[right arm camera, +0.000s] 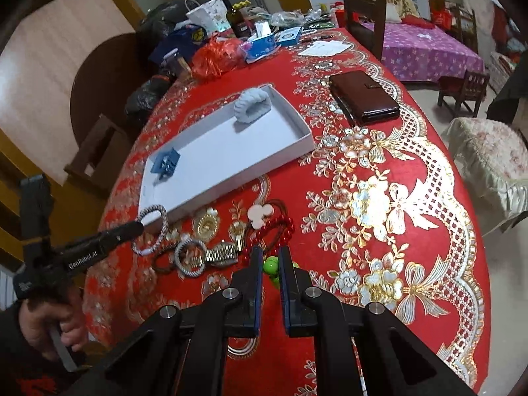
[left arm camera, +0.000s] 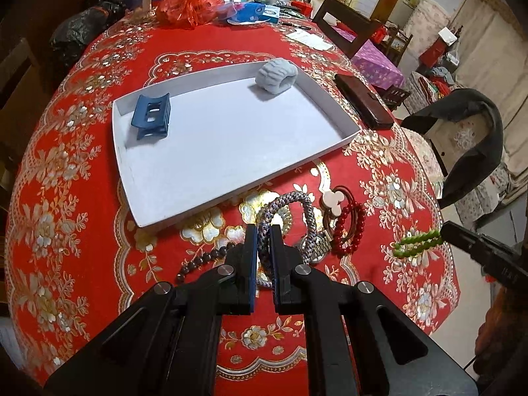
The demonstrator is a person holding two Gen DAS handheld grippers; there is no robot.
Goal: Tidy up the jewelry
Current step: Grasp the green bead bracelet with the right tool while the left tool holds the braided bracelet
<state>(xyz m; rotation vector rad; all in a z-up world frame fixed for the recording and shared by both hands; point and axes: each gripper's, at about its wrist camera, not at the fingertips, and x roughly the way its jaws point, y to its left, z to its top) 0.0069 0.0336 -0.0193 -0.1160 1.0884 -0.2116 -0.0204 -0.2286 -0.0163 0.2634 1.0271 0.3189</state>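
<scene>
1. On the red floral table (left arm camera: 82, 178), a shallow white tray (left arm camera: 231, 151) lies with a blue hair claw (left arm camera: 151, 117) at one end and a pale grey scrunchie (left arm camera: 276, 76) at the far end.
2. Just beside the tray's near edge, the remaining jewelry lies loose on the cloth: a red bead bracelet (left arm camera: 349, 227), a white mouse-shaped hair tie (left arm camera: 333, 202), a metal watch band (left arm camera: 321, 247) and a string of dark beads (left arm camera: 201, 260).
3. The left gripper (left arm camera: 263, 231) is clenched on a braided grey-purple cord bracelet (left arm camera: 293, 201), which loops up from between its fingers; in the right wrist view the loop hangs from the gripper tip, overlapping the tray's near corner.
4. The right gripper (right arm camera: 270, 257) is clamped on a green bead bracelet (right arm camera: 271, 265); the left wrist view shows the beads sticking out sideways from its tip, clear of the table.
5. A person's hand (right arm camera: 49, 326) wraps the left gripper's handle at the lower left of the right wrist view.
6. Beyond the tray, a brown wallet (right arm camera: 364, 99) lies flat, well apart from the jewelry.
7. Bags and boxes crowd the table's far end.
</scene>
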